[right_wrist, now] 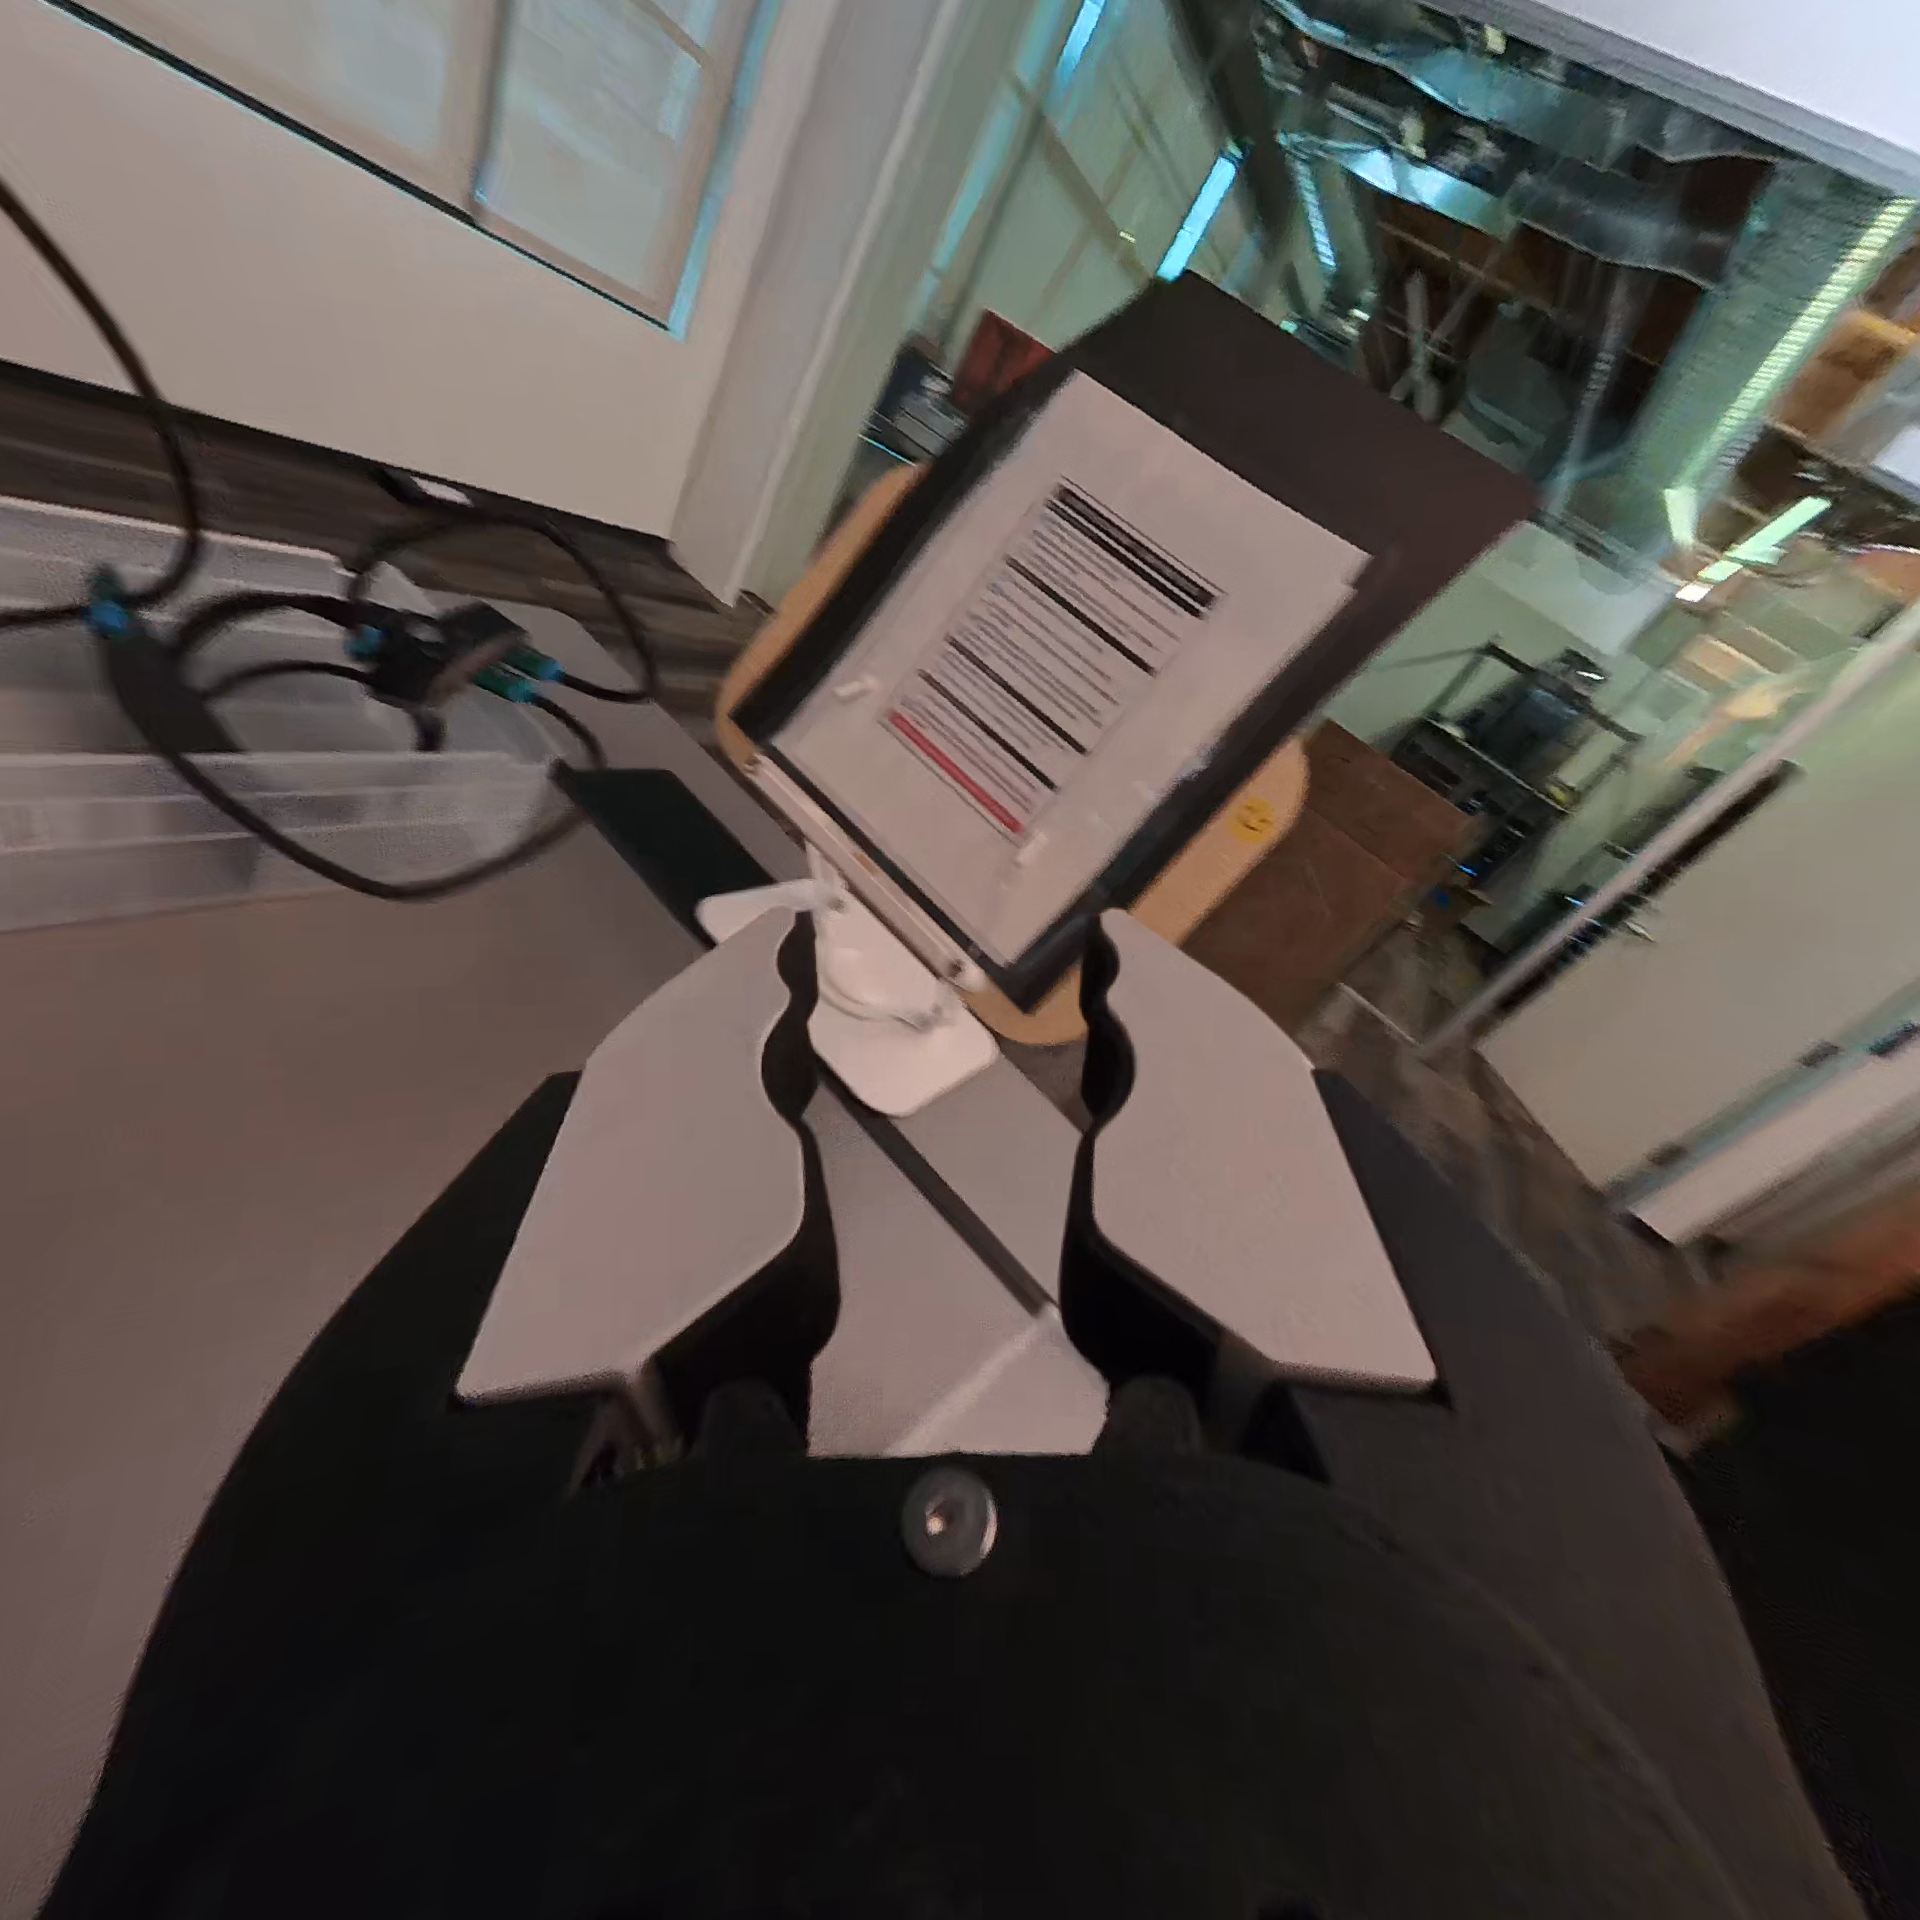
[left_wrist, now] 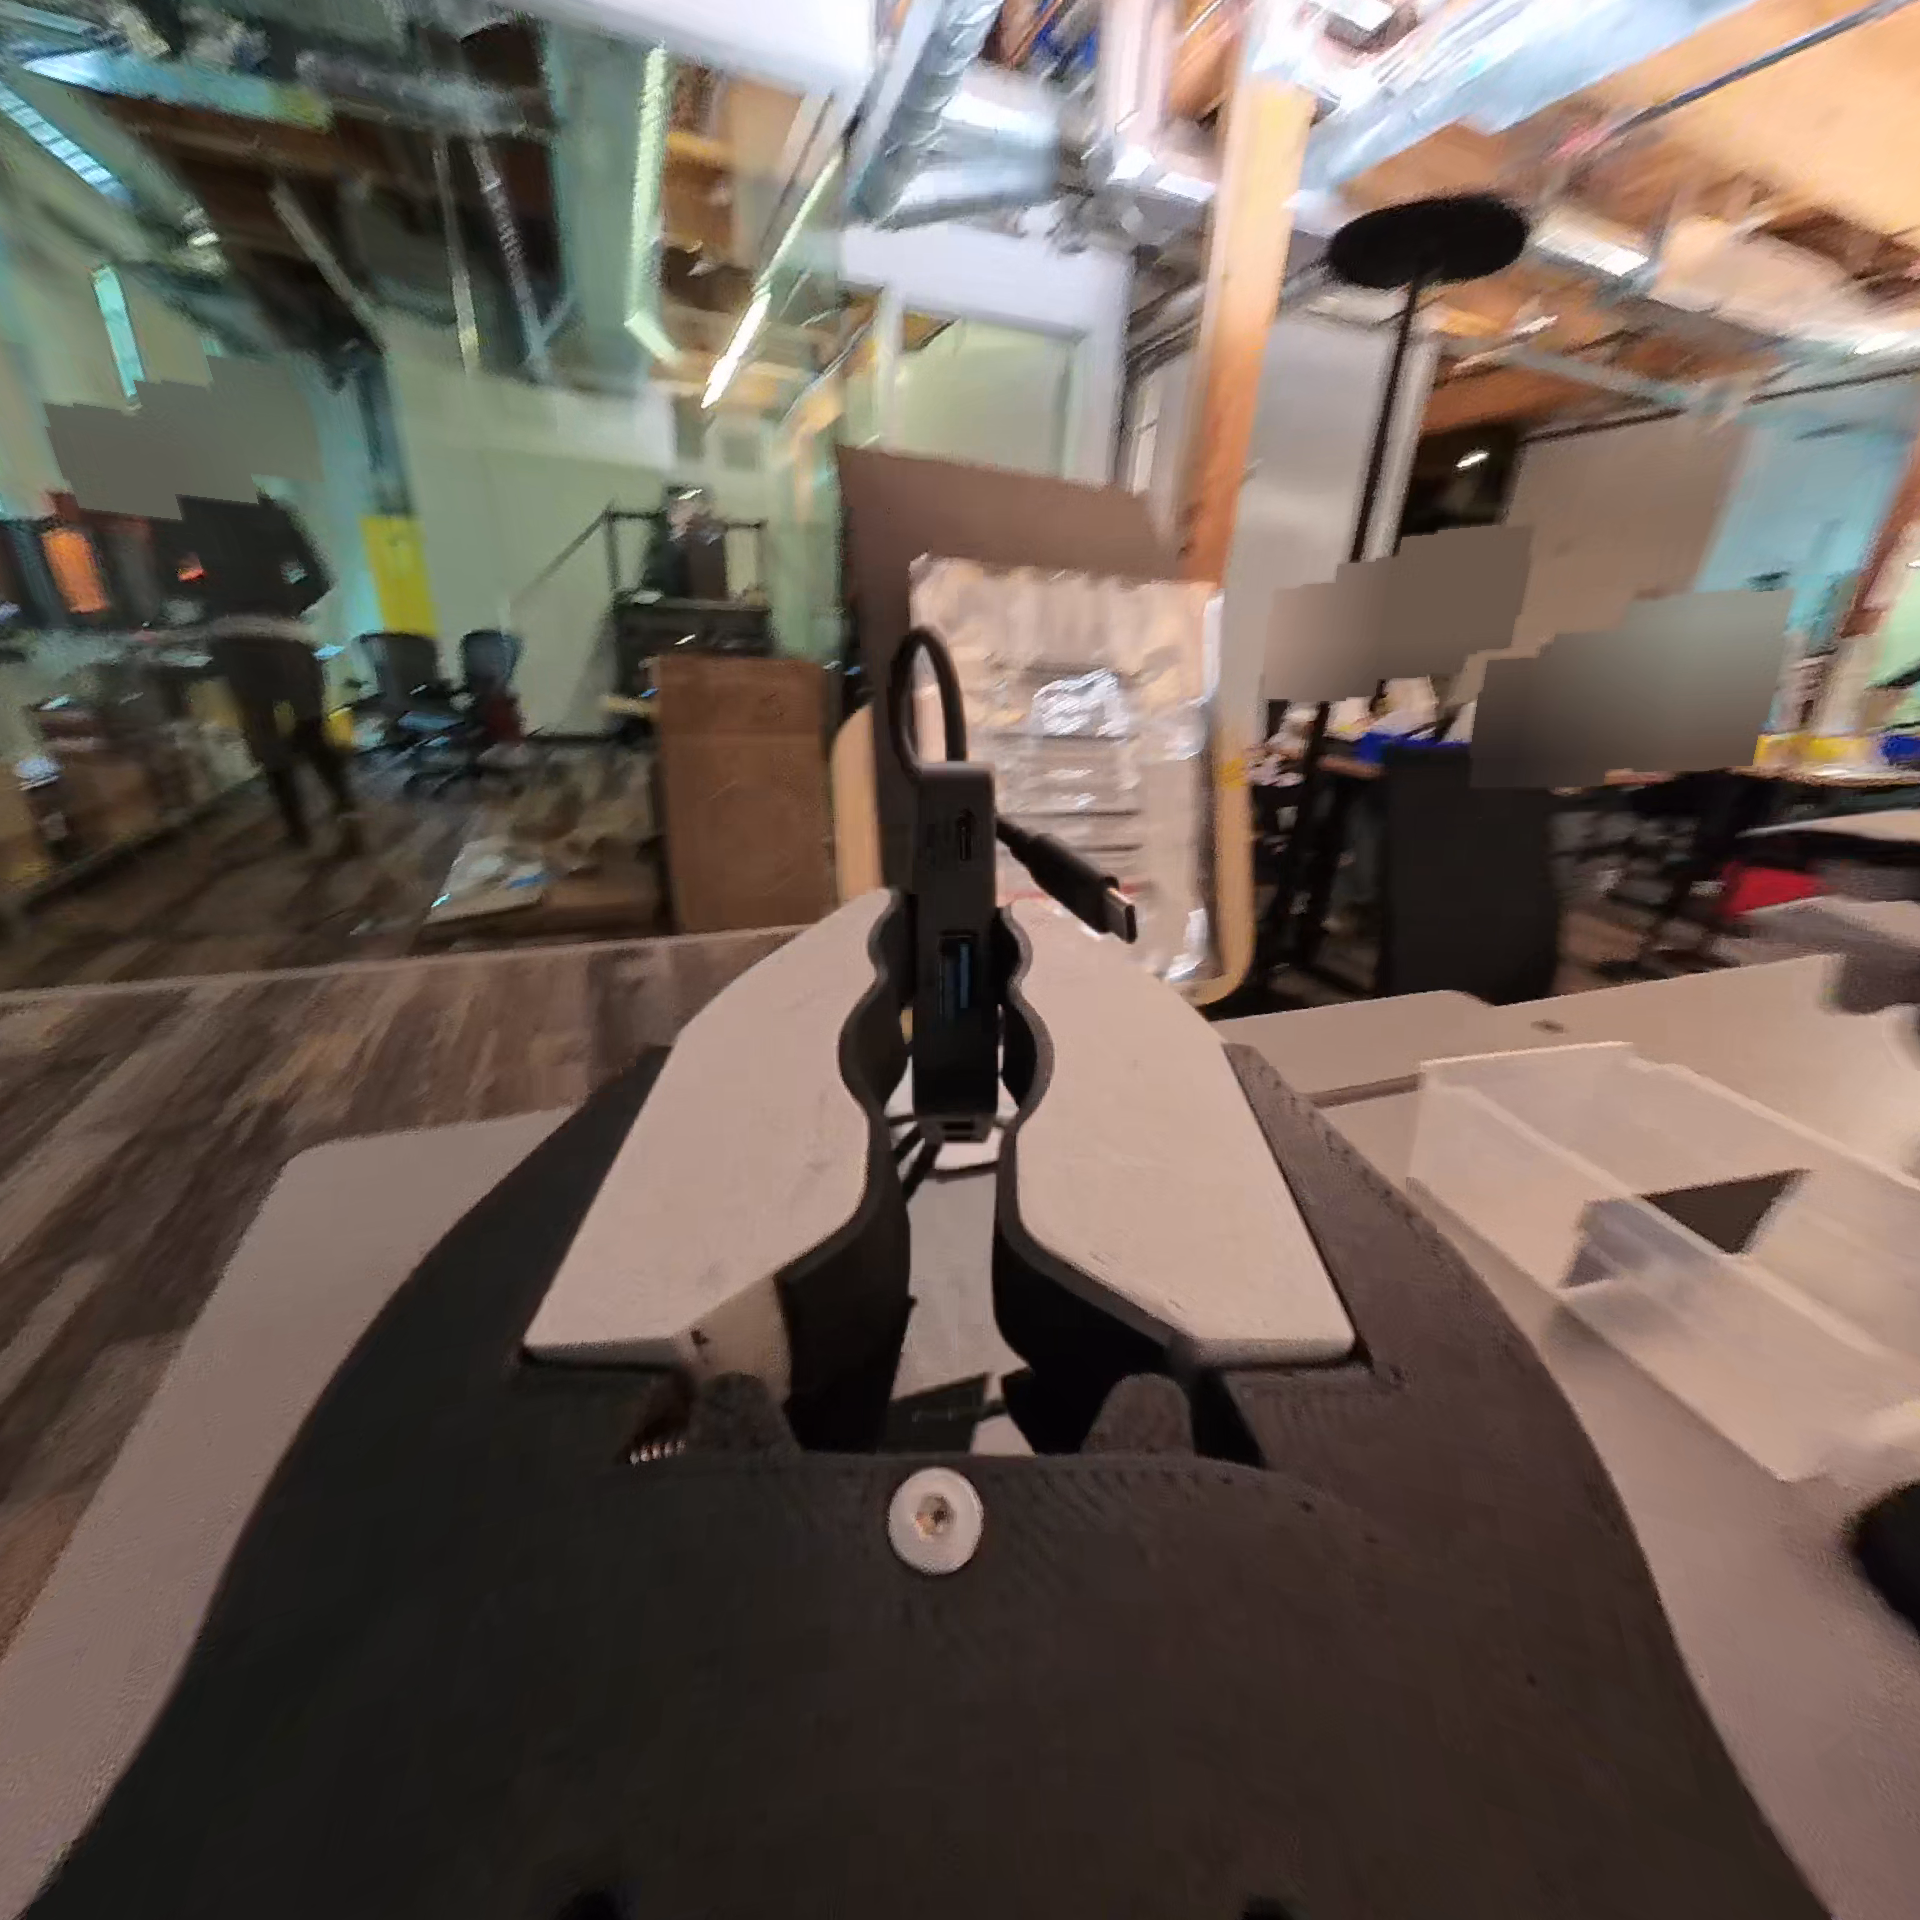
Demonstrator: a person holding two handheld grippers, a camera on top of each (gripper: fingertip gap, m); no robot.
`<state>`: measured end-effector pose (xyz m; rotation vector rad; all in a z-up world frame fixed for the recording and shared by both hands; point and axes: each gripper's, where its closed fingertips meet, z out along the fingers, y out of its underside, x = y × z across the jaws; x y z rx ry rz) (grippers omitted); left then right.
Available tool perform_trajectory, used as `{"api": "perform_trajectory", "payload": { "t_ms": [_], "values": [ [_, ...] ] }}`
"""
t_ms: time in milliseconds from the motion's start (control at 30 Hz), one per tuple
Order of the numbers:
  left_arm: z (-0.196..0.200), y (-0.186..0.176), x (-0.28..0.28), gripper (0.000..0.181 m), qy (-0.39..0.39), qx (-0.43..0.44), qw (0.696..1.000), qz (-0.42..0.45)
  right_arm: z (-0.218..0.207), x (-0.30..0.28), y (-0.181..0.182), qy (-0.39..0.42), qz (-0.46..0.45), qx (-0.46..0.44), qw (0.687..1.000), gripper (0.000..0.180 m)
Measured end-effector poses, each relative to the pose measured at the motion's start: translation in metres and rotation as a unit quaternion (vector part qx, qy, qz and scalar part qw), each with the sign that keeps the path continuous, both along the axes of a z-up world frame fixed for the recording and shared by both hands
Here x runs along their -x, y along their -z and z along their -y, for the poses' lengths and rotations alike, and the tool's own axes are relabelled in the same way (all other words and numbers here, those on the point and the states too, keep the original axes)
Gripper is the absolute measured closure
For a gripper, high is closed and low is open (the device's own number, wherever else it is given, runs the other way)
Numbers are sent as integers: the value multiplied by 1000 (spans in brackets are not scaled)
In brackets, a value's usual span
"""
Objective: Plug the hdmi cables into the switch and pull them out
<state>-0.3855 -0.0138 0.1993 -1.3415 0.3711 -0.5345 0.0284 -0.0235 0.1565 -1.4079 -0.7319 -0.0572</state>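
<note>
In the left wrist view my left gripper (left_wrist: 951,935) is shut on a small black hub-like switch (left_wrist: 948,883), held upright above the table. Its short black cable (left_wrist: 920,696) loops over the top and ends in a free plug (left_wrist: 1096,899) hanging to the right. In the right wrist view my right gripper (right_wrist: 940,951) is open and empty. Far left of it, black cables with blue-ended plugs (right_wrist: 364,644) lie tangled around a dark box (right_wrist: 457,655) on the table.
A clear plastic tray (left_wrist: 1621,1174) sits on the grey table (left_wrist: 1455,1039) to the right of my left gripper. In the right wrist view a stand holding a printed sheet (right_wrist: 1060,665) with a white base (right_wrist: 904,1060) stands just ahead of my fingers. A table edge runs beyond it.
</note>
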Motion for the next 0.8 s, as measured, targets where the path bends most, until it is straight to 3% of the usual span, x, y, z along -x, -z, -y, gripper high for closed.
{"api": "perform_trajectory", "payload": {
  "t_ms": [167,333,500,600,667,800],
  "values": [
    [43,-25,-40,168,92,-49,995,-9,20,75,11,-174,-15,26,984,133],
    [57,-33,-65,168,47,-78,994,-66,47,160,35,-322,-13,52,945,133],
    [62,-37,-68,168,-27,-99,989,-111,23,188,95,-295,68,107,947,133],
    [65,-41,-62,168,-54,-110,986,-113,15,193,109,-291,67,125,946,133],
    [74,-46,-62,168,-36,-121,987,-98,15,197,110,-298,53,129,944,134],
    [96,-52,-74,168,87,-128,987,-43,21,204,100,-316,27,113,942,134]
  ]
}}
